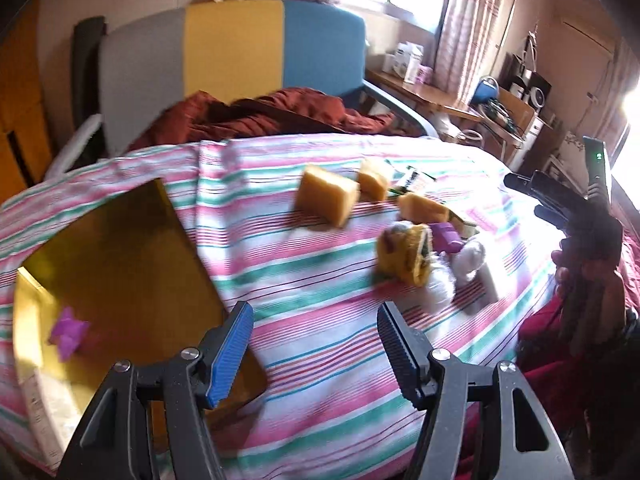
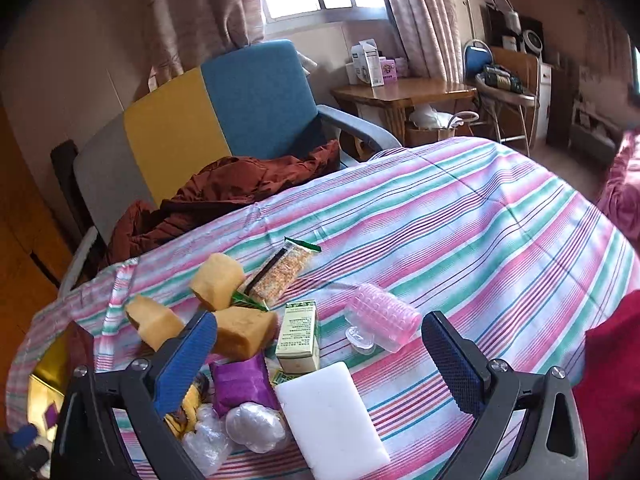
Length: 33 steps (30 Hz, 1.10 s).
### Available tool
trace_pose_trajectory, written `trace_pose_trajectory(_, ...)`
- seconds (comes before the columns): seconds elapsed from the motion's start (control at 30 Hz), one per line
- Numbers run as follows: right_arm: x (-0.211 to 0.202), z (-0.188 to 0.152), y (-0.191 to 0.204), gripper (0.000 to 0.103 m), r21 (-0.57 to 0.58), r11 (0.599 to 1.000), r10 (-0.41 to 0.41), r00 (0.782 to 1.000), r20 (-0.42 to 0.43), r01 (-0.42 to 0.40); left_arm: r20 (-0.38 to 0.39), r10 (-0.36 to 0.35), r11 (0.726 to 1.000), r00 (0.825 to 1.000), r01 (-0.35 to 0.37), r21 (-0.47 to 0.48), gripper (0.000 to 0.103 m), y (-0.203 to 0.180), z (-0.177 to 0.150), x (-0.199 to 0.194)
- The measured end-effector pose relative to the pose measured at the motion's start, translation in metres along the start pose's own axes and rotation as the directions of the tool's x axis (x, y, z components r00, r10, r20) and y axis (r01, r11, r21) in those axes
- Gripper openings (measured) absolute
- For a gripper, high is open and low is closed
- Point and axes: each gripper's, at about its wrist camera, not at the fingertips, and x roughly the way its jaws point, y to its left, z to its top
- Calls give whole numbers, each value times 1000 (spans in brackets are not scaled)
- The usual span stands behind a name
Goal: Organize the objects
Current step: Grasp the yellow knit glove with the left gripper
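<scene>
A gold box lies open at the left of the striped bed cover, with a small purple packet inside. My left gripper is open and empty, by the box's right edge. Three yellow sponges and a pile of small items lie beyond it. My right gripper is open and empty over that pile: sponges, a green-and-white carton, a white block, a purple packet, a pink ribbed roller, a snack bar and clear plastic wraps.
A grey, yellow and blue armchair with a rust-red jacket stands behind the bed. A wooden table with boxes is at the back right. The striped cover stretches to the right. The other hand-held gripper shows at the right.
</scene>
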Motion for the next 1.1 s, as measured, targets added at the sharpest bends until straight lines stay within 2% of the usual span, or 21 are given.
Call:
trace_pose_trajectory(0.13, 1, 0, -7, 103, 47, 998, 34, 999, -13, -34, -38, -70, 997, 997, 70, 21, 65, -23, 14, 26)
trace_pose_trajectory(0.23, 3, 0, -9, 103, 66, 997, 52, 998, -21, -51, -70, -146, 989, 987, 147, 12, 65, -39, 25, 48)
trace_pose_trajectory(0.27, 4, 0, -10, 103, 70, 996, 59, 998, -26, -58, -87, -195, 981, 977, 196, 1, 65, -43, 30, 58)
trace_pose_trajectory(0.4, 5, 0, -9, 103, 72, 995, 77, 996, -36, -74, -130, -275, 961, 953, 270, -54, 65, -52, 44, 89)
trace_pose_trajectory(0.67, 8, -1, -8, 103, 78, 991, 116, 992, -53, -111, -180, -314, 946, 932, 292, -138, 67, -58, 58, 151)
trace_pose_trajectory(0.77, 10, -1, -7, 103, 79, 990, 123, 991, -61, -118, -203, -299, 952, 932, 275, -136, 68, -59, 58, 168)
trace_pose_trajectory(0.87, 11, -1, -6, 103, 75, 989, 130, 989, -66, -125, -222, -307, 946, 925, 271, -175, 63, -51, 53, 182)
trace_pose_trajectory(0.93, 12, -1, -5, 103, 69, 989, 134, 989, -69, -129, -197, -325, 939, 925, 291, -185, 52, -46, 49, 178)
trace_pose_trajectory(1.1, 11, -2, 2, 103, 40, 985, 168, 983, -70, -165, -158, -264, 956, 952, 235, -178, 50, -34, 41, 149)
